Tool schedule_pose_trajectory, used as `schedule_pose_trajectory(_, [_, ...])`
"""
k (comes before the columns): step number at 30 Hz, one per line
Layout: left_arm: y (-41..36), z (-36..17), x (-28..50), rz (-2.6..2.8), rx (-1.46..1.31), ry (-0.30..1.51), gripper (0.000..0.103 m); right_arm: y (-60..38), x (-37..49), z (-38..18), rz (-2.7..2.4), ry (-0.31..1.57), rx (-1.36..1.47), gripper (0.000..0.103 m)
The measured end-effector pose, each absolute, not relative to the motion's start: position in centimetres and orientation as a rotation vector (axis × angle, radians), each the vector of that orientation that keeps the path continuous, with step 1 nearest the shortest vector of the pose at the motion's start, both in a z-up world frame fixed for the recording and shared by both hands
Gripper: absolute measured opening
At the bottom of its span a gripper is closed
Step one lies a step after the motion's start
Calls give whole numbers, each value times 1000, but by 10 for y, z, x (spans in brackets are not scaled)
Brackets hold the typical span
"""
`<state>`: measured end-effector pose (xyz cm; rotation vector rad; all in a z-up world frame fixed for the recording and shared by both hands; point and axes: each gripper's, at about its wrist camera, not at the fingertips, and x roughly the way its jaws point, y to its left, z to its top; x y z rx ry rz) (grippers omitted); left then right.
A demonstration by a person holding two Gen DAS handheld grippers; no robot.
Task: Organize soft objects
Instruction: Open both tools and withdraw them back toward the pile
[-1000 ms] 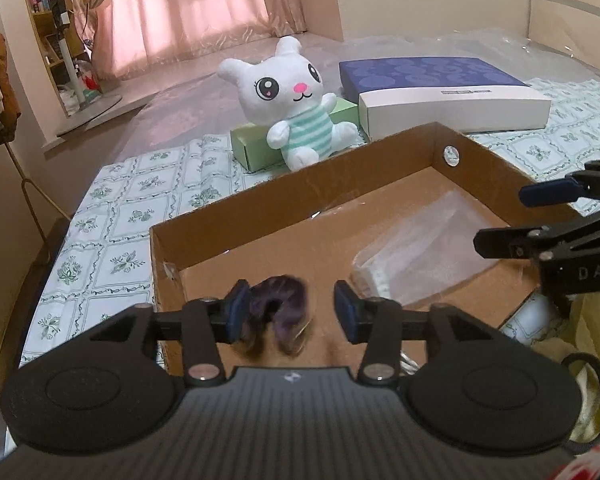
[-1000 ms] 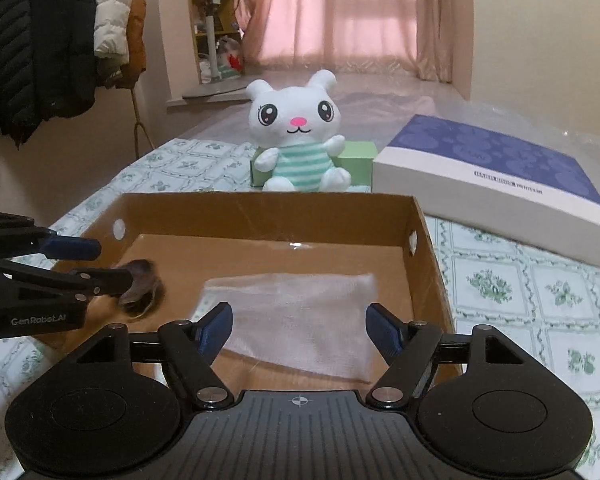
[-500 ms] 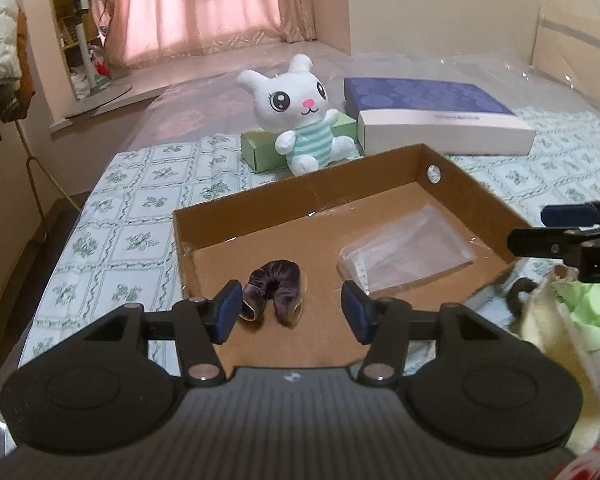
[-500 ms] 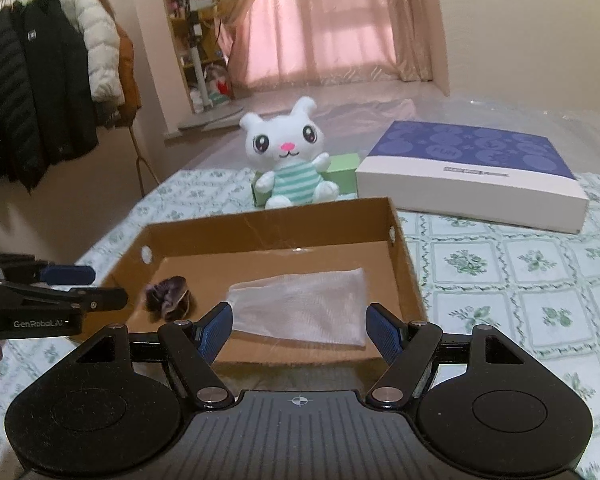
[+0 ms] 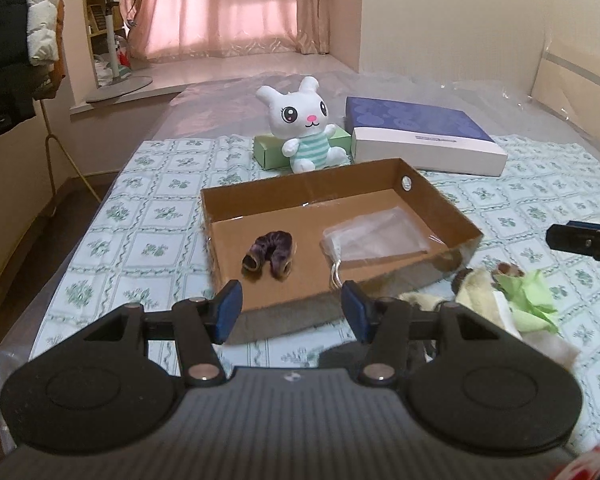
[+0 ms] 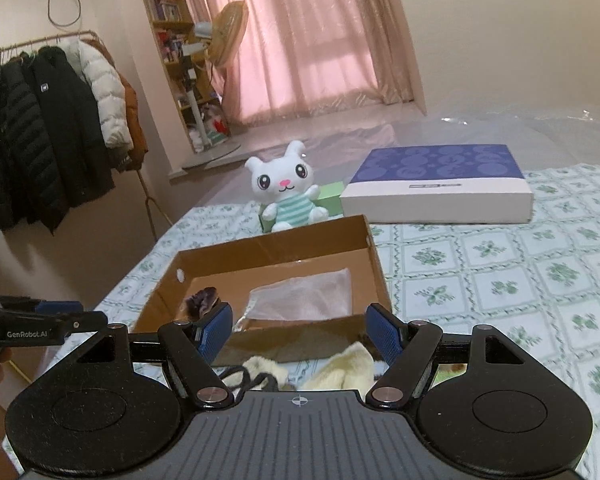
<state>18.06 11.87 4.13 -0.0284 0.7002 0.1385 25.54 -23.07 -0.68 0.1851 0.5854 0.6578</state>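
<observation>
- Cardboard tray (image 5: 440, 200): shallow, rectangular, on the bed.
- Scrunchie (image 5: 269, 255): dark purple velvet, curled, inside tray's near-left.
- Clear plastic bag (image 5: 374, 236): flat, crinkled, tray's right.
- Left claw (image 5: 291, 312), right claw (image 6: 299, 334): both open, empty.

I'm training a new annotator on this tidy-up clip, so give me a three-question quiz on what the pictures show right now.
1. True or false: the purple scrunchie lies inside the cardboard box.
2. What leans against the green carton? A) the plush rabbit B) a pillow C) a mug
3. Fill in: both the left claw and the right claw are ____, gripping nothing.

Key: 1 true; 2 A; 3 open
</observation>
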Motion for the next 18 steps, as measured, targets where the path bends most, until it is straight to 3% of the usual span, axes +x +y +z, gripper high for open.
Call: schedule_pose_trajectory(18, [83, 55, 93, 96, -70, 696, 52, -291, 165, 2, 608, 601, 215, 73])
